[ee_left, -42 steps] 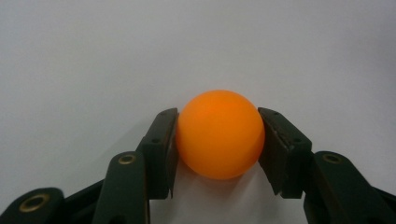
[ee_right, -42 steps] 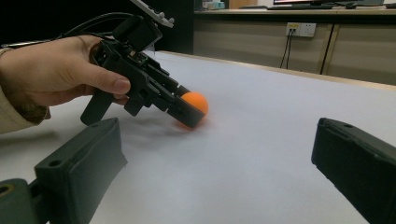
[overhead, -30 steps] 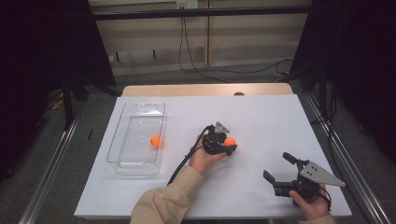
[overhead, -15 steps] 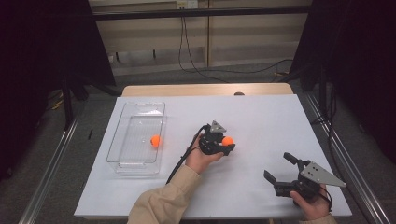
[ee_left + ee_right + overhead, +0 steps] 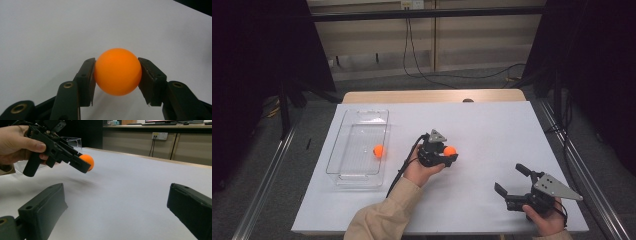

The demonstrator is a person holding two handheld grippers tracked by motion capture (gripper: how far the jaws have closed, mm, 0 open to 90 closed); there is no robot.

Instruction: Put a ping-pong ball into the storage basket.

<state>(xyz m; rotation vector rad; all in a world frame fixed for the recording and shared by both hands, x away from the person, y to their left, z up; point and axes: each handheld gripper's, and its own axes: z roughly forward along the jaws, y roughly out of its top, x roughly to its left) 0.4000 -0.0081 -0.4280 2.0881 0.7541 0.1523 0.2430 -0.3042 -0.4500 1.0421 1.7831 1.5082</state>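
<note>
- Grip check: left gripper (image 5: 451,154) clamps the orange ball (image 5: 117,71) squarely, lifted clear of the white table (image 5: 492,130).
- Carry it level over the clear tray (image 5: 343,174), beside the other ball (image 5: 378,151), then release low.
- Right gripper (image 5: 513,183) rests agape, holding nothing.

Right gripper (image 5: 117,212) low over the white counter (image 5: 130,187), its two black jaws wide apart at the bottom corners, nothing between them. Upper left: a hand (image 5: 15,143) holds the left gripper (image 5: 86,163) clear above the counter, tilted down to the right, jaws clamped on an orange ball (image 5: 88,161). Blurred shadow below it. Clear plastic bin (image 5: 72,142) behind. Wall socket (image 5: 160,135) at the back.
</note>
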